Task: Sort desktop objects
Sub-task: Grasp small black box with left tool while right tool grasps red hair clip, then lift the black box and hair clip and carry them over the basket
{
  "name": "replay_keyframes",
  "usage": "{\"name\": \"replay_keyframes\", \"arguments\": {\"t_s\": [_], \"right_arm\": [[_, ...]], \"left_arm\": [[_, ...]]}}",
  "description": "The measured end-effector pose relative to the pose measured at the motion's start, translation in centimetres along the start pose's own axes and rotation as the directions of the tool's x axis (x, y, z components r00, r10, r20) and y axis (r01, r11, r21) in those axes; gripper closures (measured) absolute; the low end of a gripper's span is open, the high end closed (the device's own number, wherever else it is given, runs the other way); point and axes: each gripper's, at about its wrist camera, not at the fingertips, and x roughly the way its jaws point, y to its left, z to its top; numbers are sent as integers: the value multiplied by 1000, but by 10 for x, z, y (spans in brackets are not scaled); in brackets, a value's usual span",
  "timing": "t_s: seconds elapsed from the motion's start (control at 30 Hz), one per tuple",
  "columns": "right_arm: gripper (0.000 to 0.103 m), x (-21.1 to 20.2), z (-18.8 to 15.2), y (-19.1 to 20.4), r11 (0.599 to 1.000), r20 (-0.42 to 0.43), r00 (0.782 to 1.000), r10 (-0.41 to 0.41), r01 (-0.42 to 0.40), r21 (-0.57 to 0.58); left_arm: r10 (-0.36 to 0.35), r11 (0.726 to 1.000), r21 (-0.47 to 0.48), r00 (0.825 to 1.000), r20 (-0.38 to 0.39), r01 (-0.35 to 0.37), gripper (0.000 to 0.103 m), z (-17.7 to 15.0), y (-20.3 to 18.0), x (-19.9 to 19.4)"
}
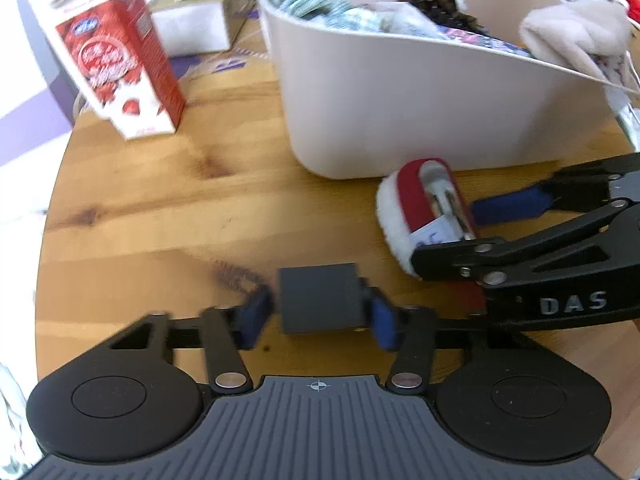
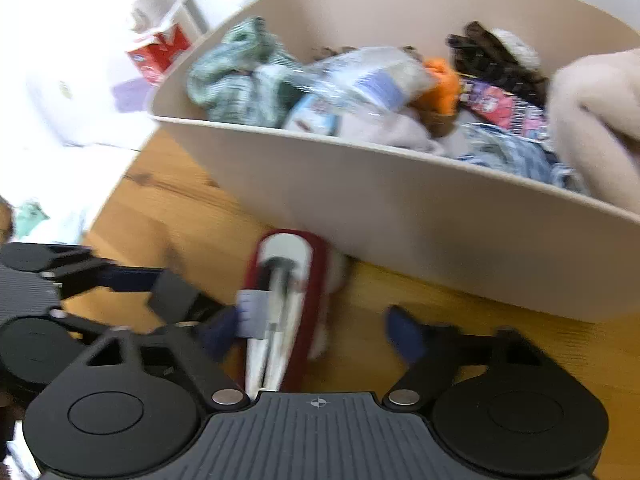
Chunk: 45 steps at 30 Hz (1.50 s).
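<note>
Left claw grips dark block; right claw (half-wide) straddles red-white object, left pad touching.

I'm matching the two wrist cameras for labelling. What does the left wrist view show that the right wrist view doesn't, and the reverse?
Only the left wrist view: a tissue box behind the milk carton.

Only the right wrist view: an orange item in the bin.

Both: the bin, carton, wooden table, dark grey block and red-and-white object.
</note>
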Motion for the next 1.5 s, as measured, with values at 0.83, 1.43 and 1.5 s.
{"name": "replay_keyframes", "arguments": {"t_s": [0.83,1.43,1.5], "right_arm": [[71,-78,-31,-18,999,68,997,-31,29,36],[71,-163,-38,-29,998,171,984,-57,51,35],[71,-171,-36,-30,998,185,981,-61,57,29]], "left_arm": [[-85,992,100,995,46,80,58,-7,-5,-40],[-100,965,253,985,141,62,58,-1,1,-88],[-105,964,260,982,156,62,58,5,2,-94]]}}
